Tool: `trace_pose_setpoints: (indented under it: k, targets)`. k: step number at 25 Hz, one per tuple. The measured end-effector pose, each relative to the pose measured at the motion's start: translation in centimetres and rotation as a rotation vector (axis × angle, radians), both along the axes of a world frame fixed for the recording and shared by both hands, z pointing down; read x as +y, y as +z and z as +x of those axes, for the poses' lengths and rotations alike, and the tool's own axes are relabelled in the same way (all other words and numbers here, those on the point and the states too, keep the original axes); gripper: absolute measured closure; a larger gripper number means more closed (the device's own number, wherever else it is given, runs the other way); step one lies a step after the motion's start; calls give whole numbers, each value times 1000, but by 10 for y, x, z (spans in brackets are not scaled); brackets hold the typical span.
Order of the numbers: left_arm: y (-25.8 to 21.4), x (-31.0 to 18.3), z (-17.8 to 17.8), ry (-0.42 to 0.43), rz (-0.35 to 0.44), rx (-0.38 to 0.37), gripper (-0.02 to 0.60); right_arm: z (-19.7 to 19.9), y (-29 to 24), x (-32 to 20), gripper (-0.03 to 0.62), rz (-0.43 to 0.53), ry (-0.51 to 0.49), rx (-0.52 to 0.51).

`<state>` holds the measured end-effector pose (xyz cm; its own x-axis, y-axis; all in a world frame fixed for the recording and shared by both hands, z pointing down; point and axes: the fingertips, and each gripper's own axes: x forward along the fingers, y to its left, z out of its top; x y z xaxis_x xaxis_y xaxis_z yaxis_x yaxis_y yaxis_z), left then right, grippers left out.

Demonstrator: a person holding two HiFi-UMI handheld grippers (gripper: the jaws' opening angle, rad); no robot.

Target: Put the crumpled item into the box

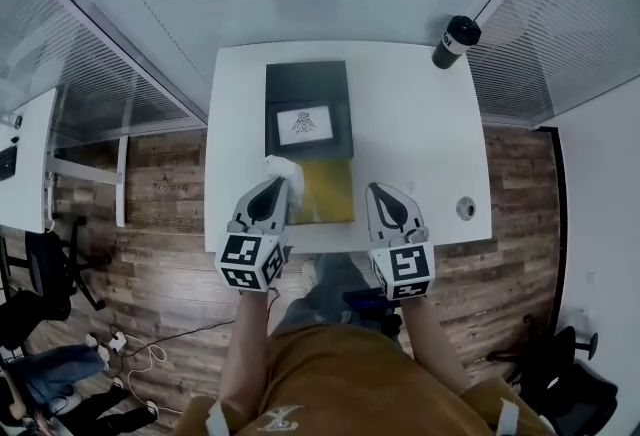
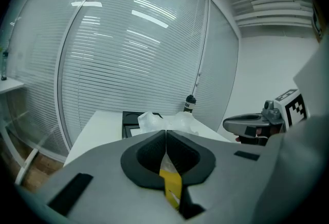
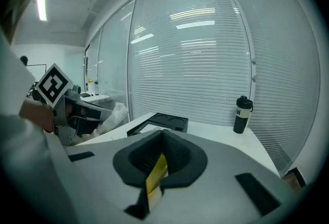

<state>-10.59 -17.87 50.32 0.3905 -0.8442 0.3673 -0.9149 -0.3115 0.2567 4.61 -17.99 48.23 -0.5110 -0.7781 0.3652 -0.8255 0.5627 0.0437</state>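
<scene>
A white crumpled plastic item (image 1: 280, 168) sticks out past the tips of my left gripper (image 1: 277, 186), which is shut on it just above the table's front part. In the left gripper view the crumpled item (image 2: 165, 122) bulges beyond the closed jaws of the left gripper (image 2: 166, 132). The black box (image 1: 308, 110) lies open farther back, with a white printed card in it. My right gripper (image 1: 379, 191) hovers to the right at the same height. In its own view the right gripper (image 3: 162, 132) has its jaws together, with nothing beyond its tips.
A yellow-green flat panel (image 1: 325, 192) lies between the grippers, in front of the box. A black bottle (image 1: 455, 41) stands at the table's (image 1: 410, 114) far right corner. A small round fitting (image 1: 465, 208) sits near the right edge. Window blinds close off the far side.
</scene>
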Motion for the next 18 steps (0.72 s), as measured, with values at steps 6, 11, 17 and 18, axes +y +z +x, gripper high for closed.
trace_pose_setpoints:
  k: [6,11,17,18]
  targets:
    - [13,-3,2,5,-24,2,552,-1,12,-6,582,-18,3,3]
    - [26,-1,5,20,-56,-3,552,-2,23,-7,582,-23,-12,28]
    - [41,0,5,34,-98,-11,552,0,39,-8,582,-41,-11,47]
    - [43,0,6,37,-106,-11,552,-2,40,-8,582,-43,-15,49]
